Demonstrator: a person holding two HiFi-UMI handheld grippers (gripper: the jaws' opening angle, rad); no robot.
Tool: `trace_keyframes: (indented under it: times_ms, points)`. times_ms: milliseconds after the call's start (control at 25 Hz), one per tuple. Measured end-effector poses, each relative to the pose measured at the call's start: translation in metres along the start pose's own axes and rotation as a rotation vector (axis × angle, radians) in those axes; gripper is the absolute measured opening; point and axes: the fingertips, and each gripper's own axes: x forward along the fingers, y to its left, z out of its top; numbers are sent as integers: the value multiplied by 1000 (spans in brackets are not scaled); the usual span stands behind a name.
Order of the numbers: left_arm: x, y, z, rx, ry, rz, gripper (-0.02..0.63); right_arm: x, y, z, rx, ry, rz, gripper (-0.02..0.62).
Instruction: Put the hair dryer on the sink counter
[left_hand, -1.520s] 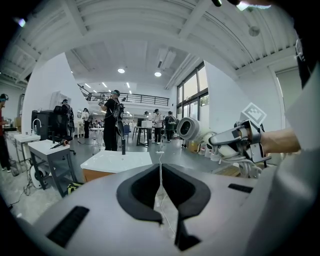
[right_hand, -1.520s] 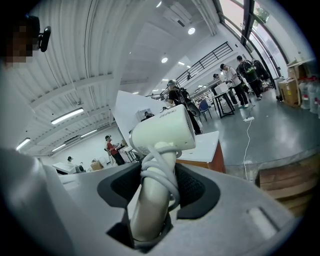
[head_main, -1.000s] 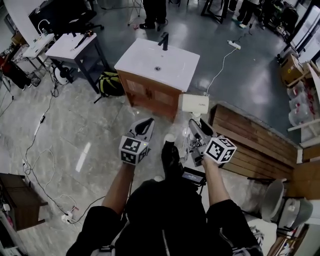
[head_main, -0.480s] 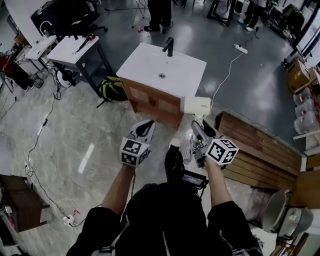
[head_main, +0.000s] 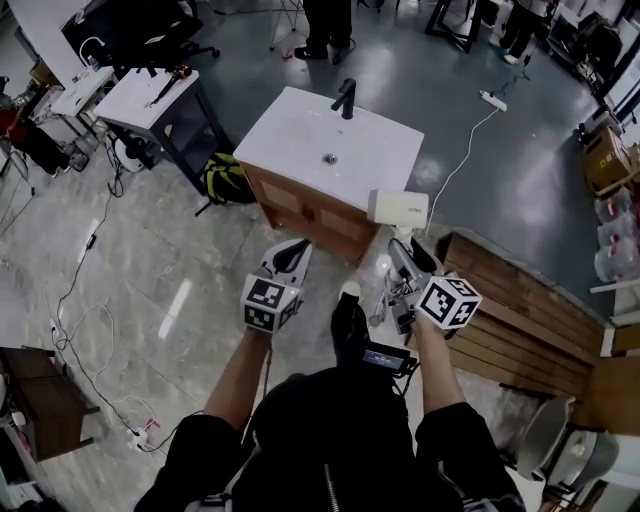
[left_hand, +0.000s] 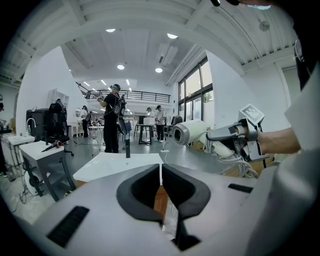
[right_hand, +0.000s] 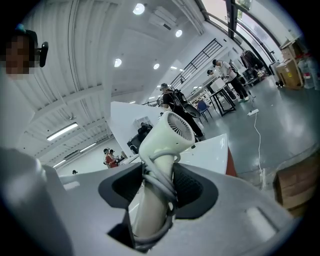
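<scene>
Little writing can be read. The hair dryer (head_main: 398, 208) has a small dark mark on its pale side in the head view, too small to make out; the left marker cube (head_main: 268, 300) and the right marker cube (head_main: 449, 301) show only black-and-white square patterns, no letters.

The left forearm (head_main: 240, 375) and the right forearm (head_main: 435, 370) rise side by side from the black sleeves at the bottom centre of the head view. Both grippers point toward the top of the frame, at the wooden cabinet (head_main: 300, 205) under the sink counter (head_main: 290, 125).

The left gripper (head_main: 288, 256), just left of centre, has its jaws pressed together with nothing between them; its own view shows only a thin slit where the dark pads (left_hand: 145, 187) meet.

The right gripper (head_main: 405, 258), just right of centre, is clenched on the hair dryer's handle. In the right gripper view the handle runs up from the lower centre between the two jaws, with the cord (right_hand: 161, 186) wound round it; the round grille (right_hand: 179, 128) of the barrel faces the camera.

The dryer is held upright, with its barrel lying across above the jaw tips. It is in the air just off the lower right corner of the white counter and not on it.

The counter has a black faucet (head_main: 346, 98) at its upper edge and a drain (head_main: 329, 158) near its middle. In the left gripper view the dryer and the hand holding it reach in from the right edge.
</scene>
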Motion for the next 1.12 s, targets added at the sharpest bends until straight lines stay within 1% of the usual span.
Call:
trace_keyframes:
  times_ms: [360, 880, 1120]
  points:
    - [51, 41, 16, -24, 24, 29, 18, 57, -33, 26, 23, 29, 0, 193]
    - [152, 88, 45, -59, 47, 24, 18, 139, -88, 91, 38, 43, 6, 193]
    - [193, 106, 49, -75, 62, 20, 18, 172, -110, 109, 46, 57, 7, 193]
